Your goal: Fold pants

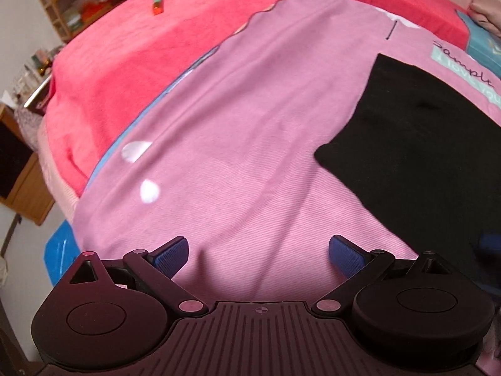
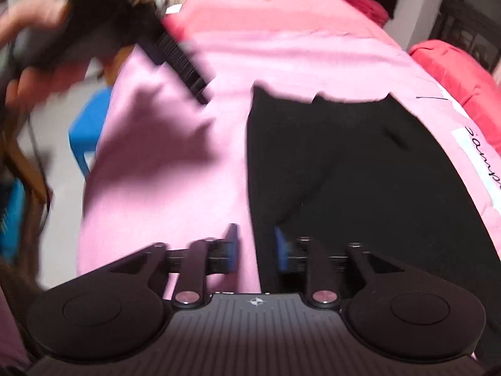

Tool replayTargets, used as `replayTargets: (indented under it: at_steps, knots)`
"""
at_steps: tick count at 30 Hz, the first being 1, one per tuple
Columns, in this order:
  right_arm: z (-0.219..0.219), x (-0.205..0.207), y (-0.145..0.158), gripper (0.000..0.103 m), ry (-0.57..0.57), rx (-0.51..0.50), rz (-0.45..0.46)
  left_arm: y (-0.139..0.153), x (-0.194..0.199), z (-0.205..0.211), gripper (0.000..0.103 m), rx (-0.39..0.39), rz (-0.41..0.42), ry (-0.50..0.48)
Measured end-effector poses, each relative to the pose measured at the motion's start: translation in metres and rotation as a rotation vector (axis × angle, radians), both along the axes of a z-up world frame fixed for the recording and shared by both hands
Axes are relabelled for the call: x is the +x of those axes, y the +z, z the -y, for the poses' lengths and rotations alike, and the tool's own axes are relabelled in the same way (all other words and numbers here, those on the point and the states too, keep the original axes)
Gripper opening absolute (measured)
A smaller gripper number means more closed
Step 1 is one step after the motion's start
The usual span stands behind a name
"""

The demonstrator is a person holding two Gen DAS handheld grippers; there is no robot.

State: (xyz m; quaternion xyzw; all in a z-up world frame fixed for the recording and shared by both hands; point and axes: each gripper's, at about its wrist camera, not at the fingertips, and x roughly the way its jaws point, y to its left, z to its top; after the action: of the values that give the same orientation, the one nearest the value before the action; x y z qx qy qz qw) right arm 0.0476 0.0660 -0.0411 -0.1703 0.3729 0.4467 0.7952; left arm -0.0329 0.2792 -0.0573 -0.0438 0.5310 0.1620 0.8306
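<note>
Pants [image 2: 360, 169]: black, matte knit, lying flat on the pink bedspread [image 1: 238, 144], folded into a broad slab with a straight left edge and a notched far edge. In the left wrist view they [image 1: 416, 144] sit at the right of frame, one blunt corner pointing toward centre.

Bedspread: fine diagonal-rib weave, soft creases, scalloped seam and a blue strip along its left edge, script lettering printed near the pants. Beyond it a coral fleece blanket [image 1: 131, 62], plush, with a small green-and-orange cylinder [image 1: 157, 1] lying on it.

Left gripper [image 1: 258, 252]: jaws wide apart, blue cross-hatched pads [image 1: 173, 255], nothing between them, above bare bedspread, clear of the pants.

Right gripper [image 2: 256, 244]: jaws part-open and opening, blue pads [image 2: 232, 238] straddling the pants' left edge in the picture; pads don't press the cloth. View is motion-blurred.

Also in the right wrist view: the left gripper [image 2: 184, 62], ribbed black body, held in a hand [image 2: 40, 72] at upper left, heavily blurred, above the bedspread; it casts a hard shadow there. Blue plastic stool [image 2: 89, 125] beside the bed.
</note>
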Motion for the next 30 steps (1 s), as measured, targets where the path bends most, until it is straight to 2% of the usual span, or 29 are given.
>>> replayTargets:
  at_steps: [1, 3, 4, 7, 8, 10, 11, 12, 14, 16, 17, 18, 19, 20, 22, 24, 25, 26, 27, 28, 30]
  knots:
    - [-0.003, 0.008, 0.002, 0.056, -0.015, 0.037, -0.005, 0.002, -0.004, 0.000, 0.103, 0.006, -0.002, 0.005]
    - [-0.024, 0.026, -0.003, 0.055, -0.024, 0.035, 0.028, 0.003, -0.010, -0.001, 0.103, 0.015, -0.007, 0.014]
    - [-0.038, 0.034, -0.009, 0.054, -0.018, 0.025, 0.051, 0.002, -0.010, -0.003, 0.103, 0.016, -0.011, 0.017]
    - [-0.087, 0.057, -0.042, 0.054, 0.007, -0.002, 0.038, 0.003, -0.017, -0.005, 0.103, 0.028, -0.023, 0.031]
    - [-0.096, 0.057, -0.050, 0.055, 0.007, 0.018, 0.080, 0.003, -0.018, -0.006, 0.103, 0.028, -0.027, 0.037]
    - [-0.109, 0.065, -0.051, 0.038, -0.060, 0.046, 0.076, 0.005, -0.021, -0.008, 0.103, 0.024, -0.029, 0.049]
    - [-0.115, 0.069, -0.046, 0.016, -0.099, 0.049, 0.067, 0.005, -0.022, -0.010, 0.103, 0.024, -0.028, 0.057]
    - [-0.119, 0.070, -0.043, 0.016, -0.097, 0.063, 0.063, 0.006, -0.024, -0.012, 0.103, 0.025, -0.026, 0.068]
    - [-0.135, 0.068, -0.044, 0.016, -0.018, 0.056, 0.053, 0.007, -0.028, -0.014, 0.103, 0.024, -0.022, 0.094]
    - [-0.144, 0.062, -0.050, 0.027, 0.053, 0.012, 0.119, 0.006, -0.029, -0.016, 0.103, 0.025, -0.026, 0.116]
    - [-0.142, 0.063, -0.049, 0.032, 0.066, 0.014, 0.118, 0.006, -0.029, -0.016, 0.103, 0.023, -0.024, 0.120]
    - [-0.138, 0.066, -0.046, 0.050, 0.067, 0.020, 0.084, 0.006, -0.028, -0.015, 0.103, 0.017, -0.023, 0.123]
    - [-0.129, 0.070, -0.039, 0.060, 0.081, 0.045, 0.025, 0.007, -0.026, -0.013, 0.103, 0.010, -0.018, 0.122]
    - [-0.115, 0.073, -0.029, 0.064, 0.092, 0.099, -0.020, 0.010, -0.024, -0.011, 0.103, 0.005, -0.009, 0.116]
    - [-0.085, 0.079, -0.014, 0.062, 0.070, 0.185, -0.046, 0.017, -0.016, -0.005, 0.103, 0.000, 0.025, 0.095]
    - [-0.060, 0.095, -0.008, 0.062, -0.003, 0.210, -0.058, 0.026, -0.007, 0.003, 0.103, 0.001, 0.065, 0.061]
    - [-0.051, 0.104, -0.008, 0.061, -0.038, 0.189, -0.050, 0.028, -0.001, 0.009, 0.103, -0.002, 0.082, 0.044]
    - [-0.046, 0.112, -0.011, 0.052, -0.068, 0.143, -0.024, 0.029, 0.005, 0.015, 0.103, -0.007, 0.093, 0.027]
    - [-0.046, 0.121, -0.018, 0.037, -0.086, 0.098, -0.007, 0.029, 0.012, 0.021, 0.103, -0.015, 0.099, 0.009]
    - [-0.049, 0.132, -0.027, 0.031, -0.096, 0.057, -0.012, 0.027, 0.018, 0.028, 0.103, -0.017, 0.102, -0.005]
    - [-0.065, 0.154, -0.050, 0.031, -0.100, 0.025, -0.074, 0.022, 0.031, 0.042, 0.103, -0.016, 0.104, -0.033]
